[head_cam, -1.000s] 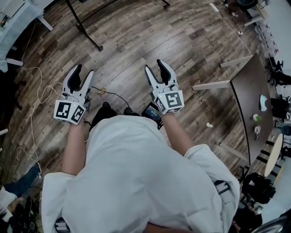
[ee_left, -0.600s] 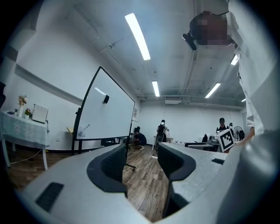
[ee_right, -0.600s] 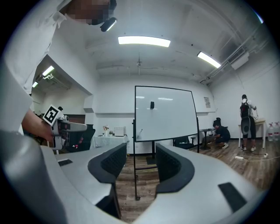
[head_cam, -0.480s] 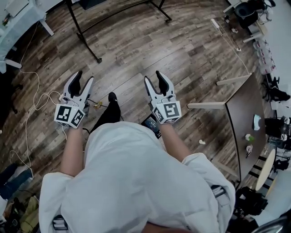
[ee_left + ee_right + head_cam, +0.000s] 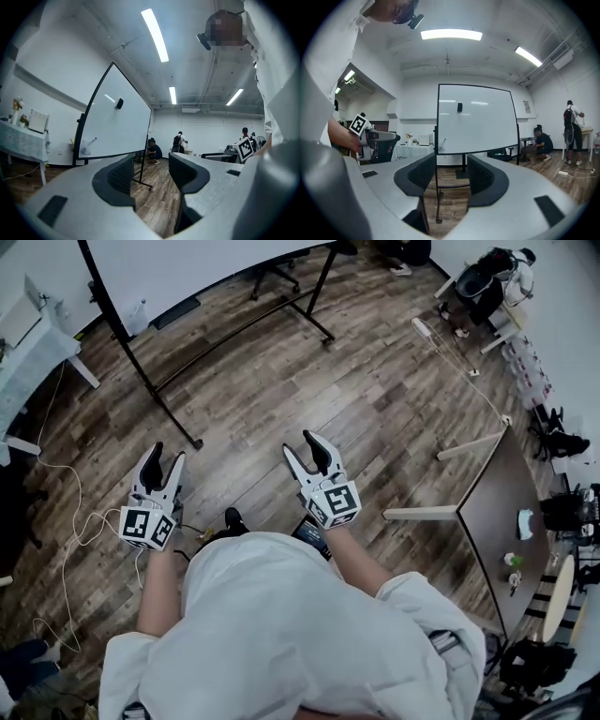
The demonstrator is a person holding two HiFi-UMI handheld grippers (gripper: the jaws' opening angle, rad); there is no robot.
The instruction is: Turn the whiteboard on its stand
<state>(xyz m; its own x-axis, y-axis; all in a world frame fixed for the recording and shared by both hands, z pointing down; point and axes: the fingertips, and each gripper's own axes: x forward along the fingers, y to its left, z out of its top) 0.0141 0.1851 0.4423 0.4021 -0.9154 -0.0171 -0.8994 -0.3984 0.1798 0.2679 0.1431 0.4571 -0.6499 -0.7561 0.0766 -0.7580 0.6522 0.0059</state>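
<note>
A large whiteboard on a black wheeled stand stands ahead of me across the wooden floor, at the top of the head view. In the left gripper view the whiteboard shows at an angle, and in the right gripper view the whiteboard faces me squarely. A small dark object is stuck near its top. My left gripper and right gripper are held level in front of me, both pointing at the board and well short of it. Both are open with nothing between the jaws.
A dark table on pale legs stands at the right. A white table is at the far left, and cables trail over the floor beside it. People are at the back of the room.
The whole view has moved forward over the floor. The whiteboard's panel has come into view at the top, and the stand's legs are closer. Both grippers stay open and empty.
</note>
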